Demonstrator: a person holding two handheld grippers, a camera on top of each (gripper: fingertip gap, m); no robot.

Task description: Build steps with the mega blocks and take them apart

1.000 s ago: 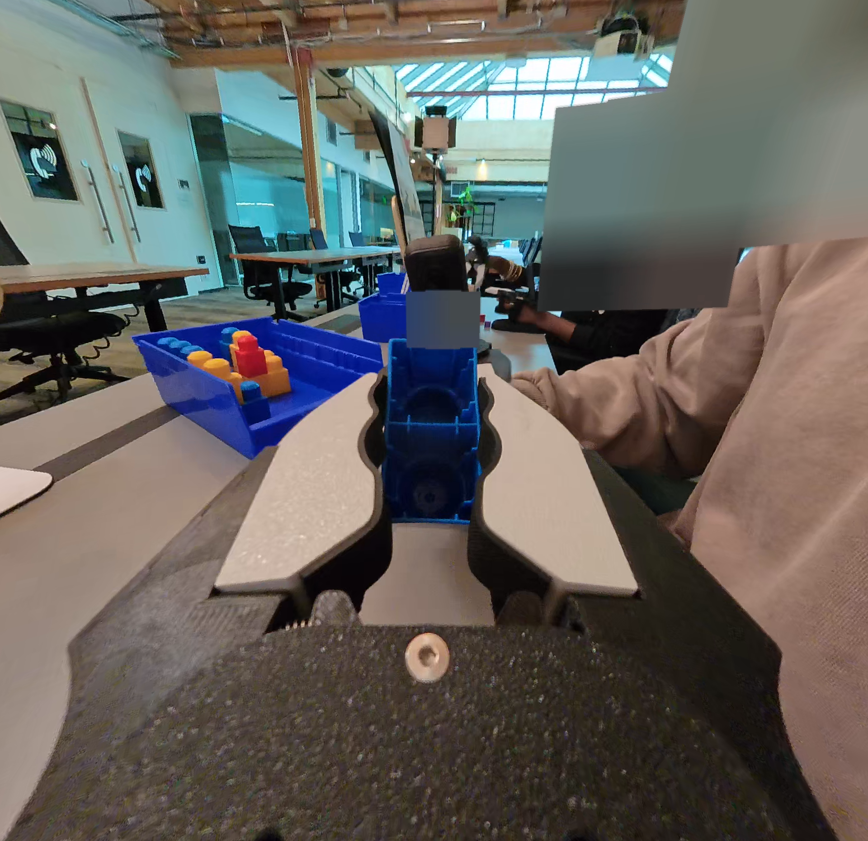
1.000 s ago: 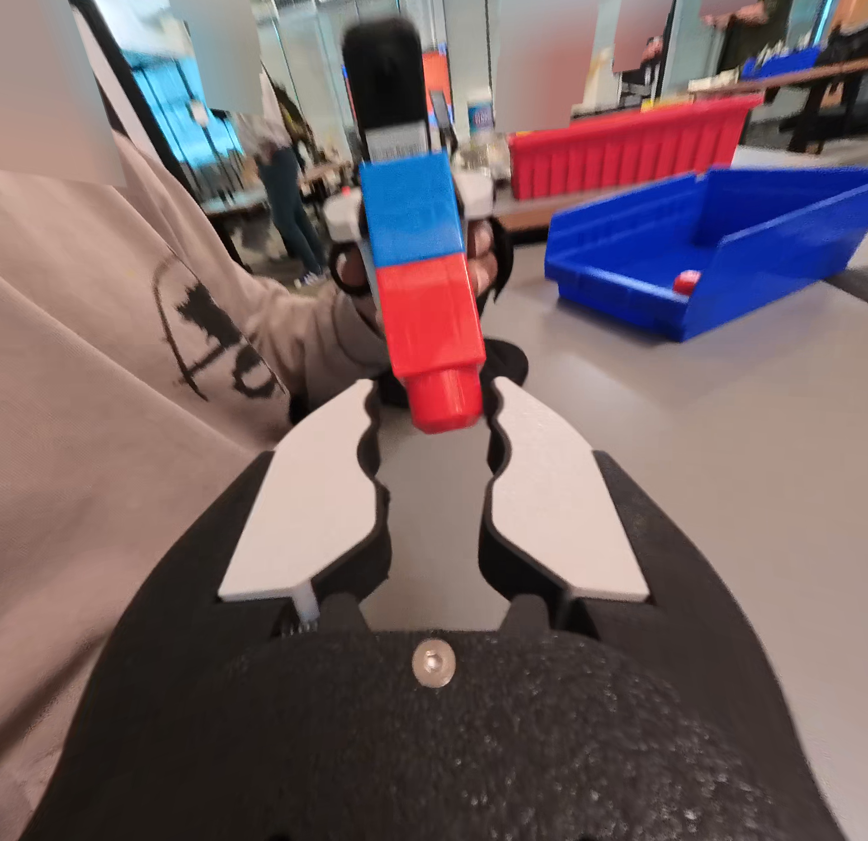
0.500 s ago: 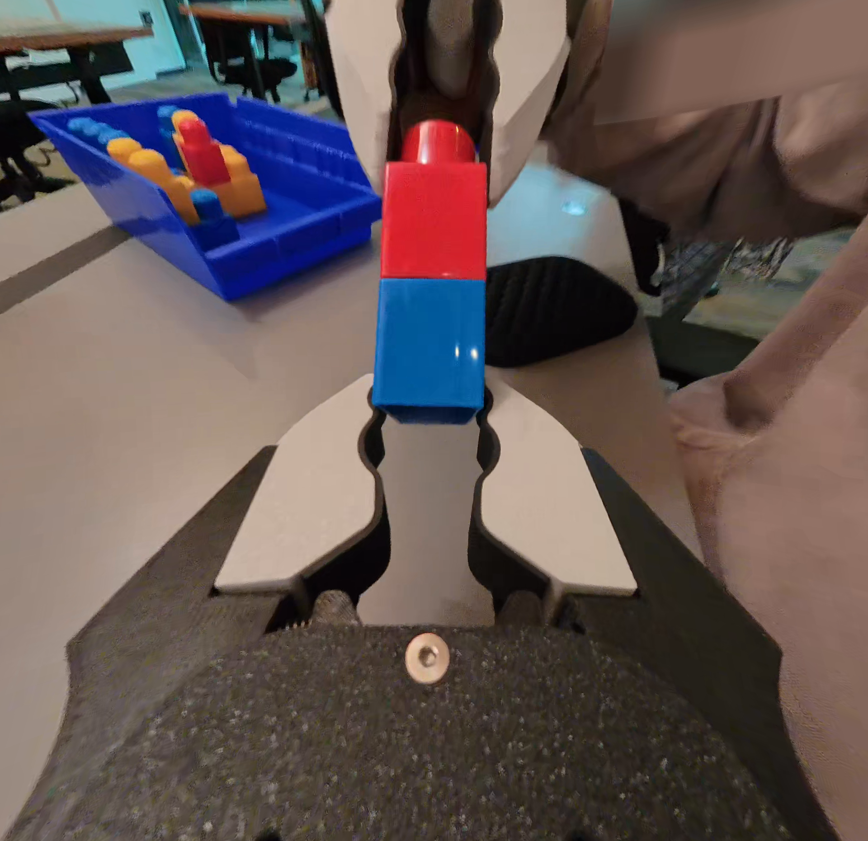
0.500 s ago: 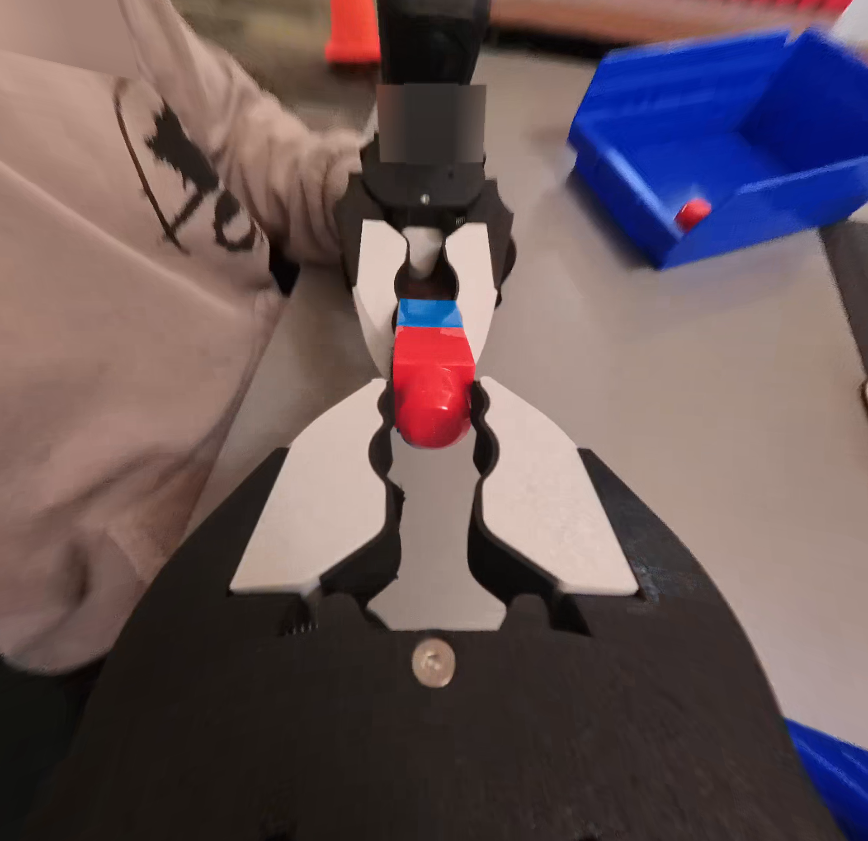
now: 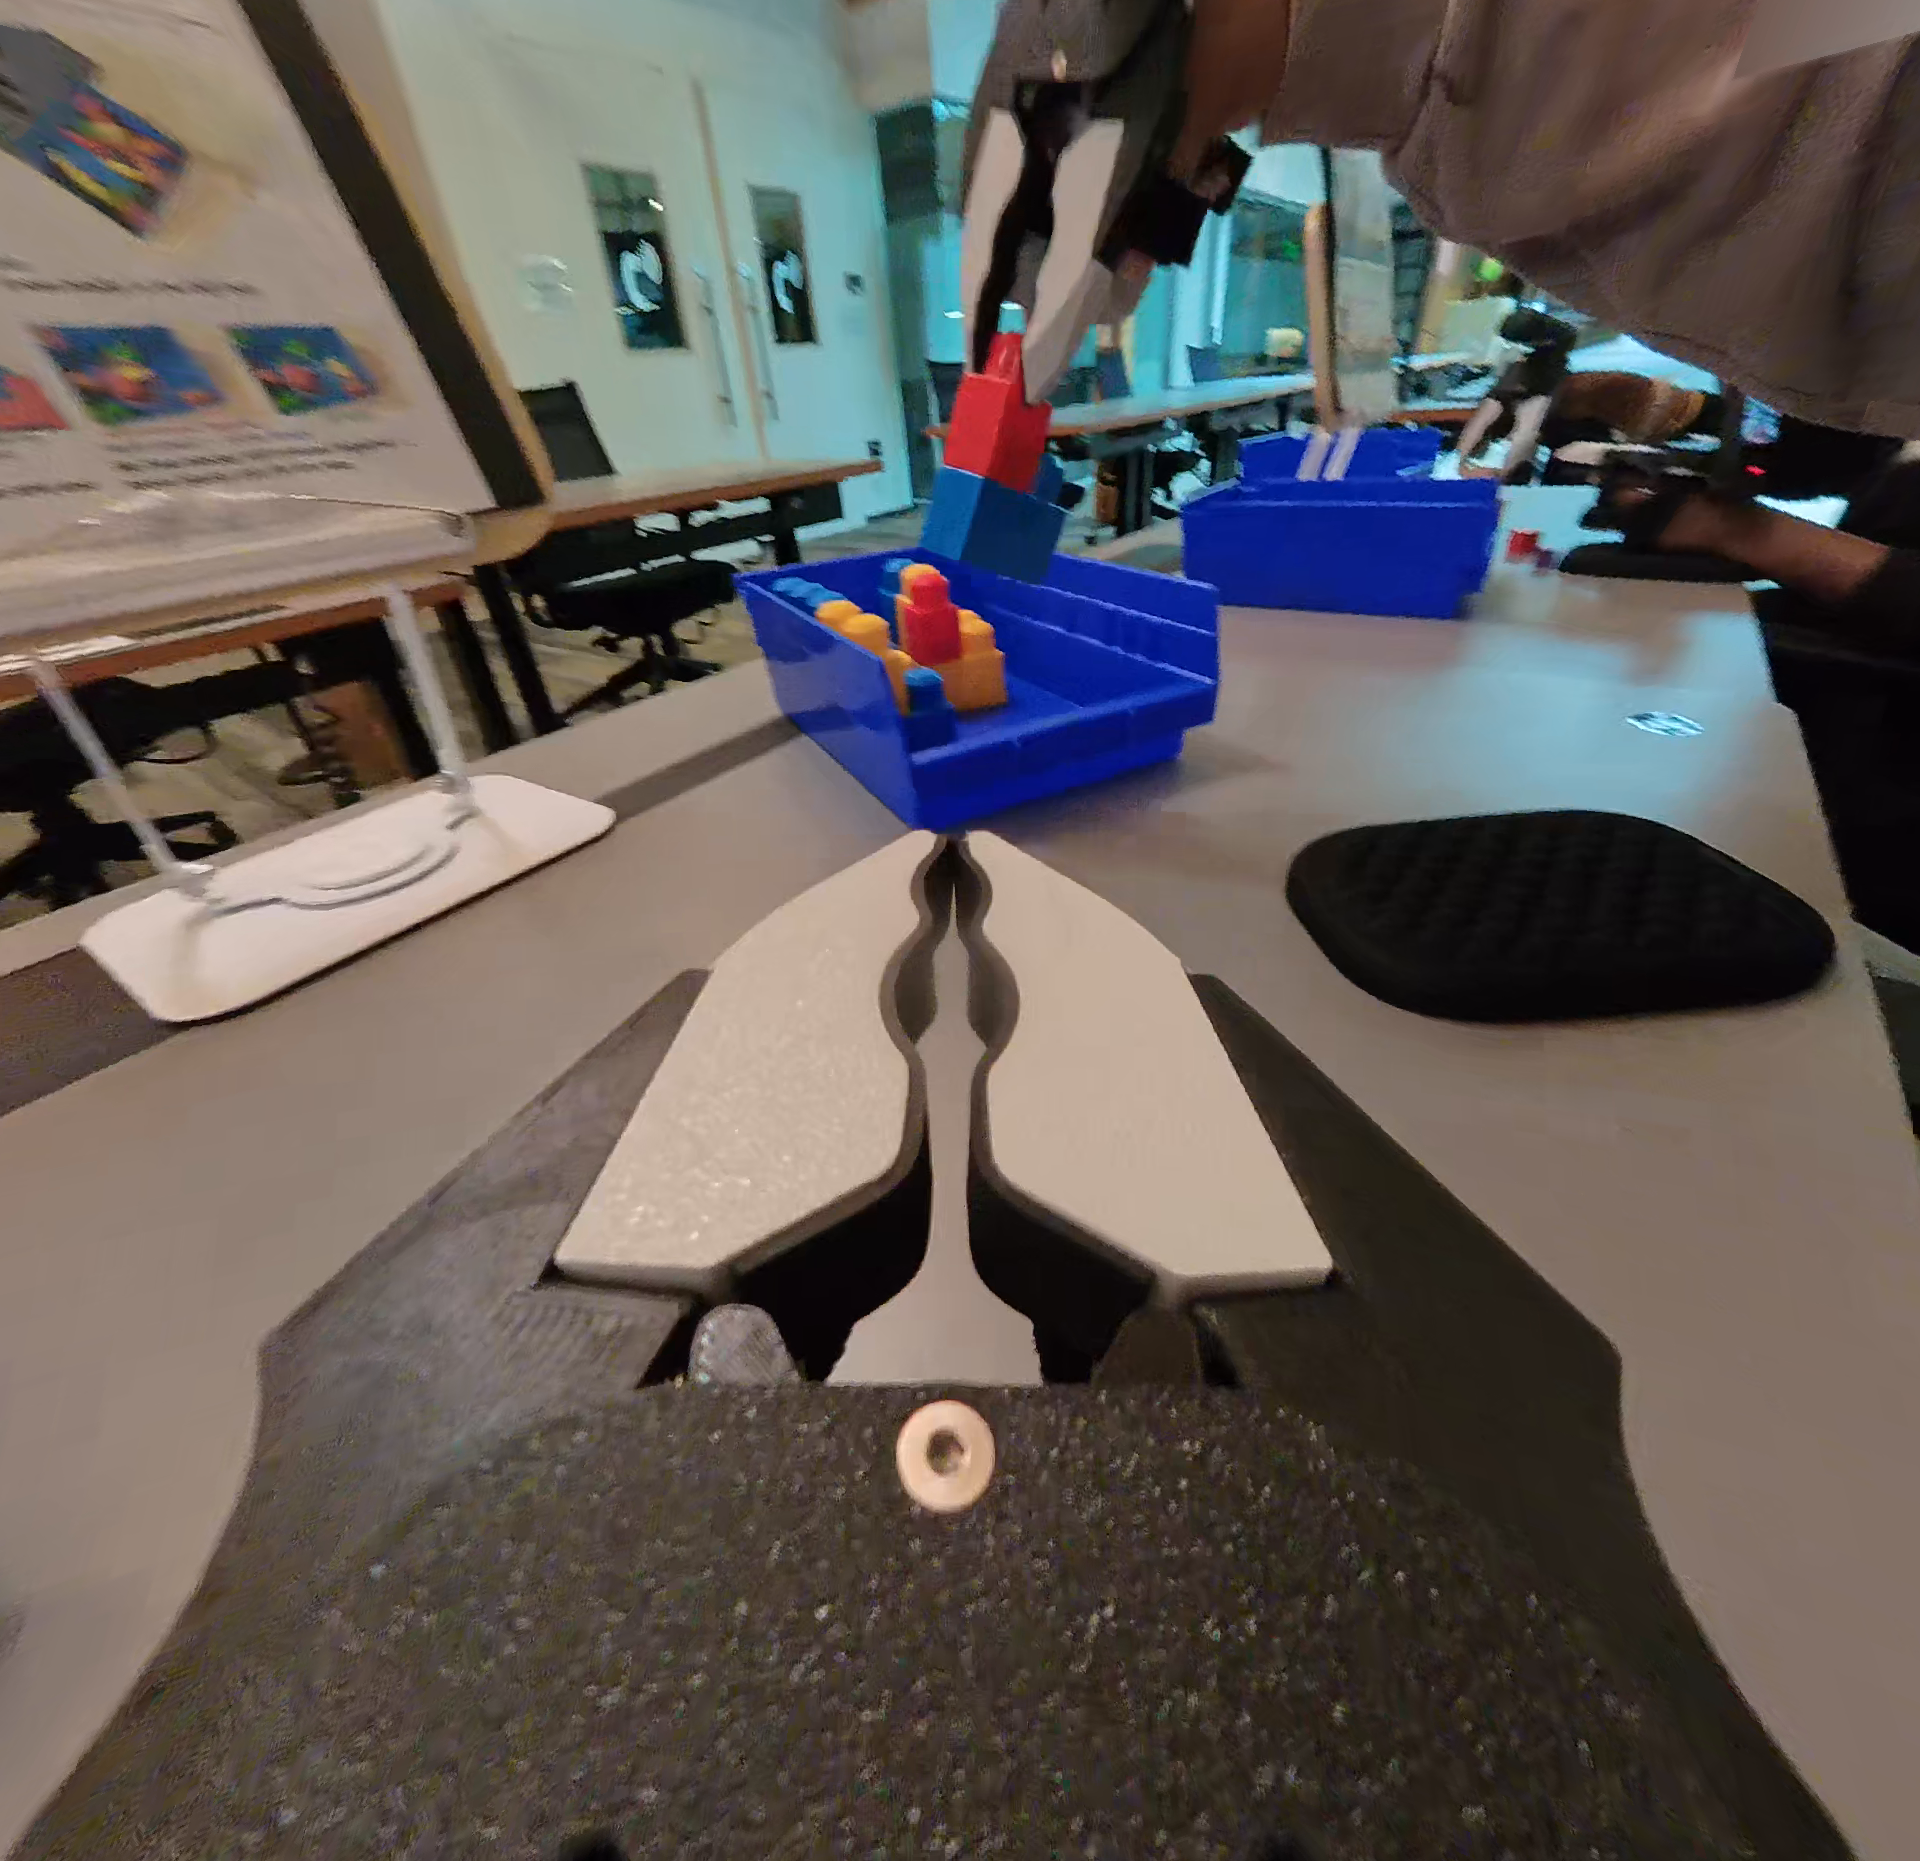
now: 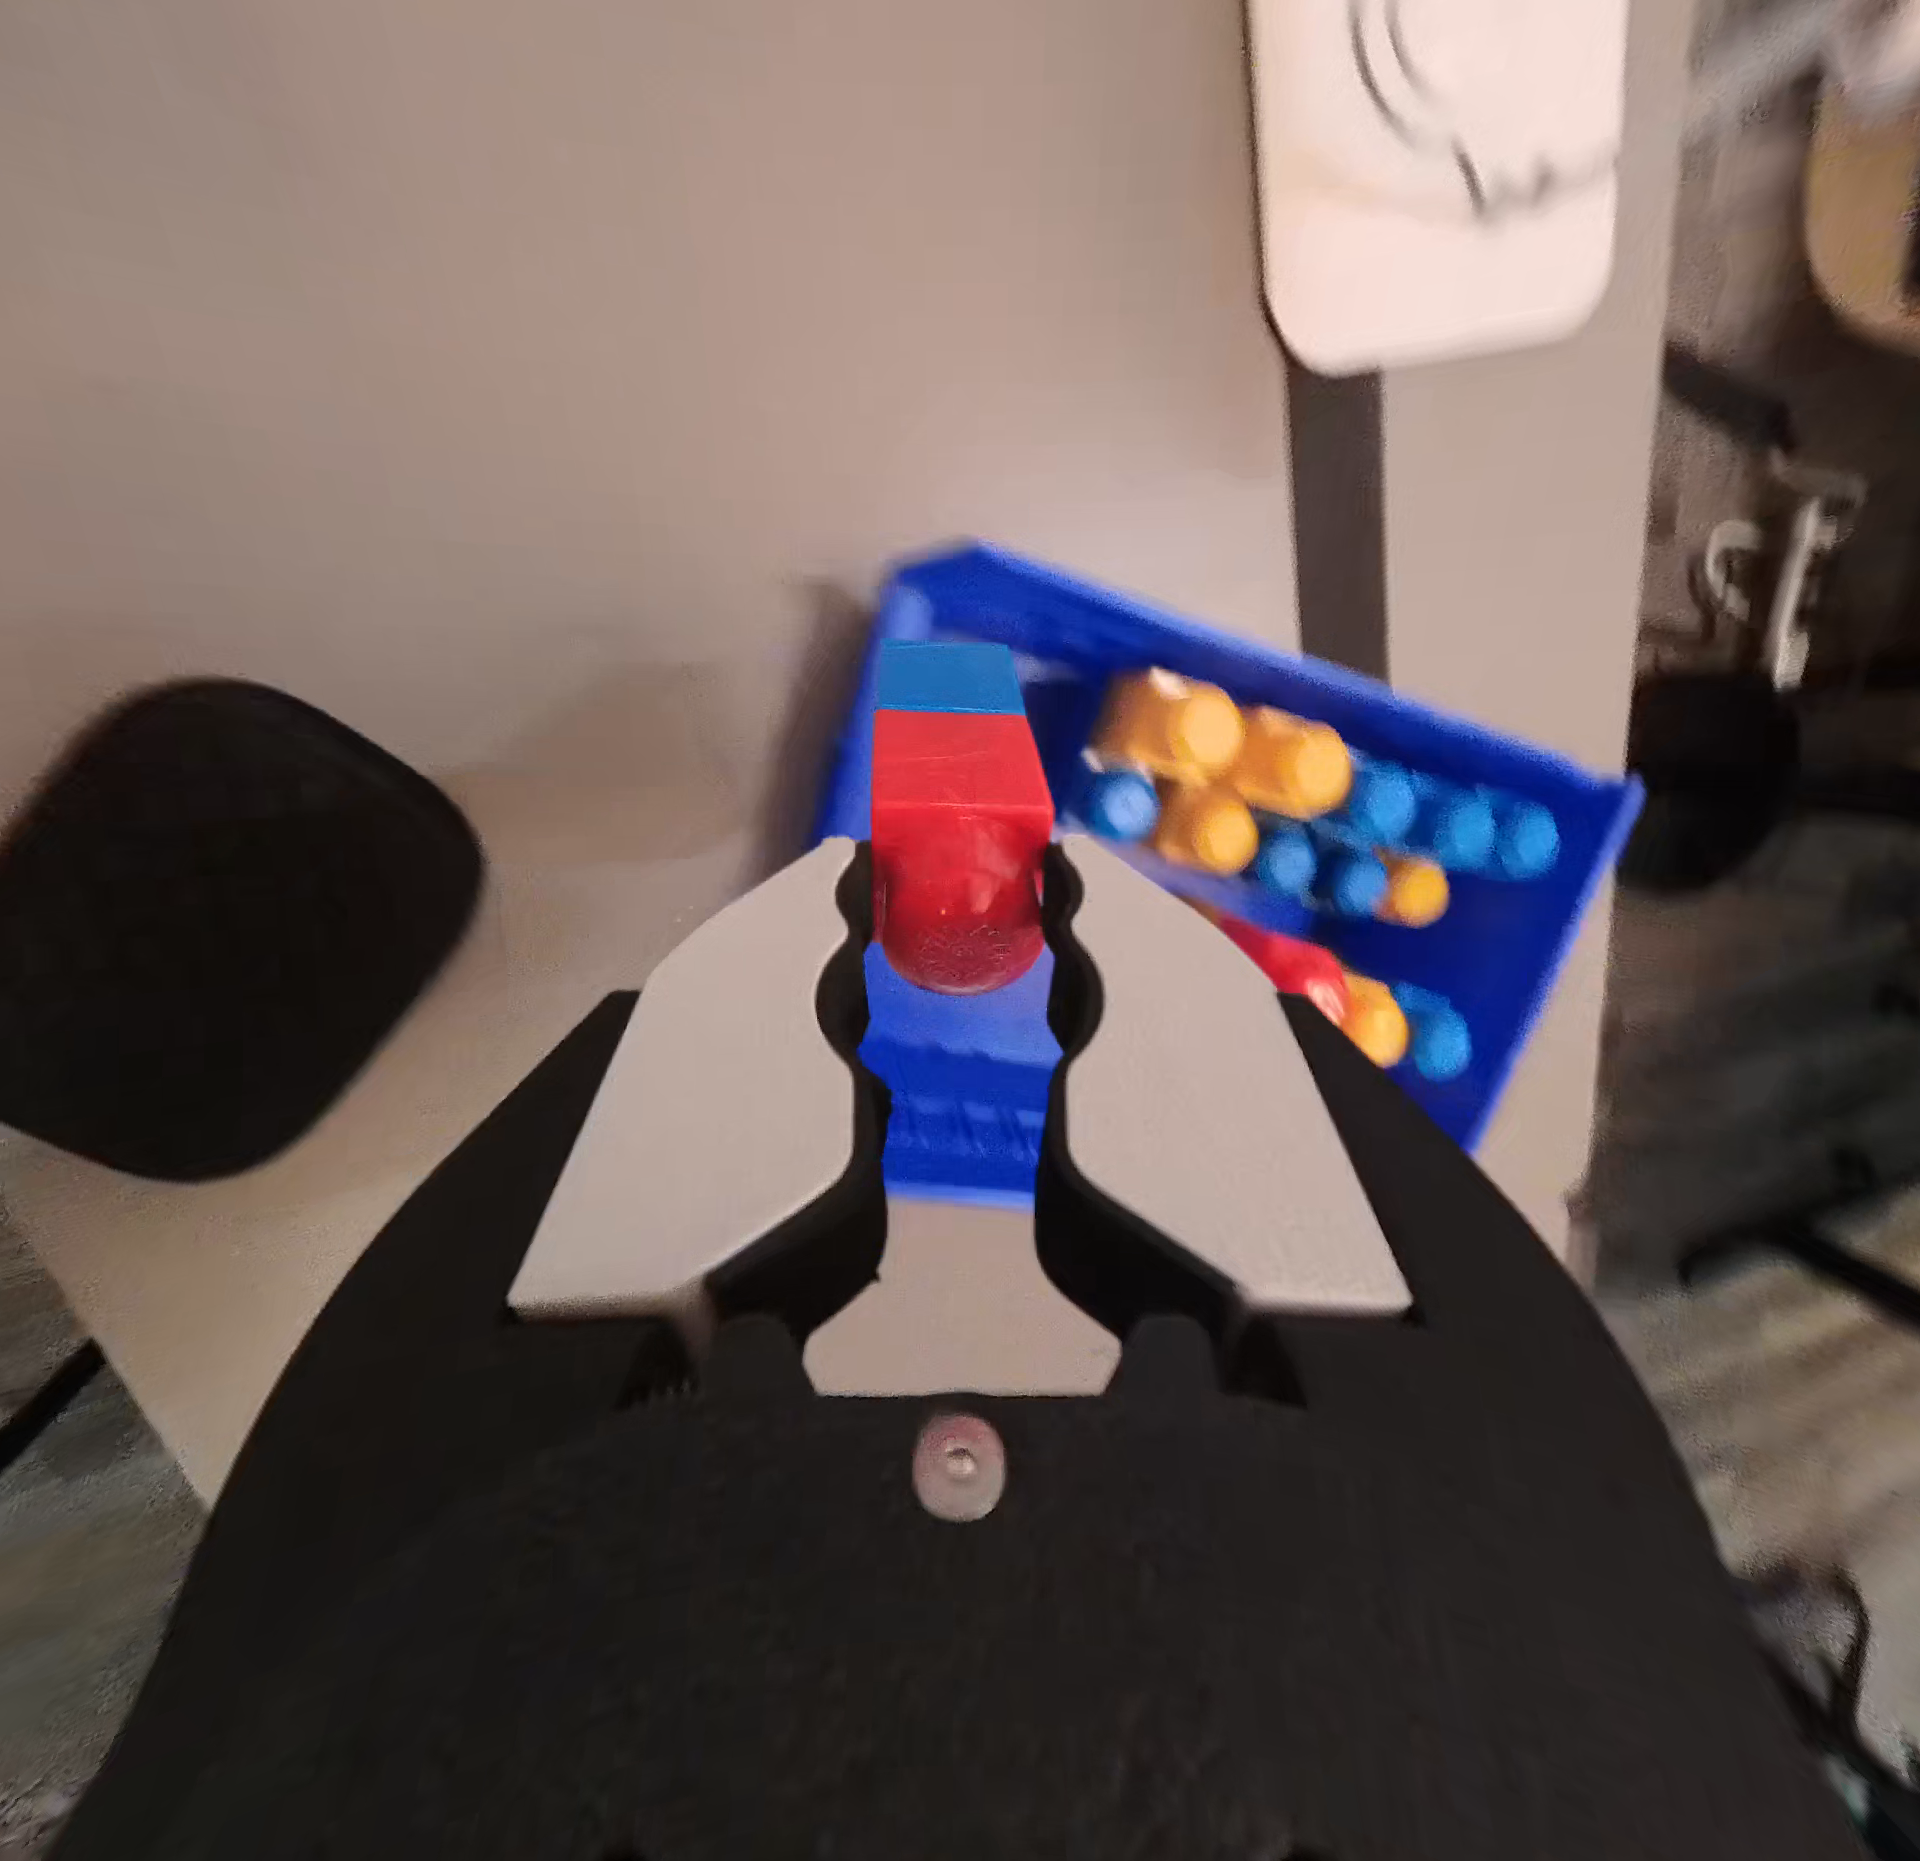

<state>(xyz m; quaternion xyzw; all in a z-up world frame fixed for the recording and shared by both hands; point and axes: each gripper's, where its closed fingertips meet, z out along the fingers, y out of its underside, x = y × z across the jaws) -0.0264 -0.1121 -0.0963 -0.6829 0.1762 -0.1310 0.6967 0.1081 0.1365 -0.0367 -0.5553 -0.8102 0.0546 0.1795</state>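
Note:
My right gripper [image 6: 954, 866] is shut on the stud of a red block [image 6: 956, 803] that has a blue block [image 6: 943, 677] stuck under it. It holds the pair above the near end of a blue bin [image 6: 1558, 990]. The left wrist view shows the same: the right gripper [image 5: 1013, 341] points down with the red block [image 5: 992, 429] and blue block [image 5: 987, 528] over the blue bin [image 5: 1049, 772]. The bin holds a stepped stack of orange, blue and red blocks [image 5: 935, 648]. My left gripper [image 5: 948, 855] is shut and empty, low over the grey table, just short of the bin.
A black pad [image 5: 1558, 918] lies on the table right of the bin. A white stand base [image 5: 343, 886] with a tilted picture board stands to the left. A second blue bin [image 5: 1340, 544] sits farther back. A person's sleeve [image 5: 1558, 128] reaches in from the upper right. The tips of one gripper are about 30 cm away from the tips of the other.
My left gripper has let go of the blue block, shut and drawn back. My right gripper has carried the red-and-blue pair over the blue bin.

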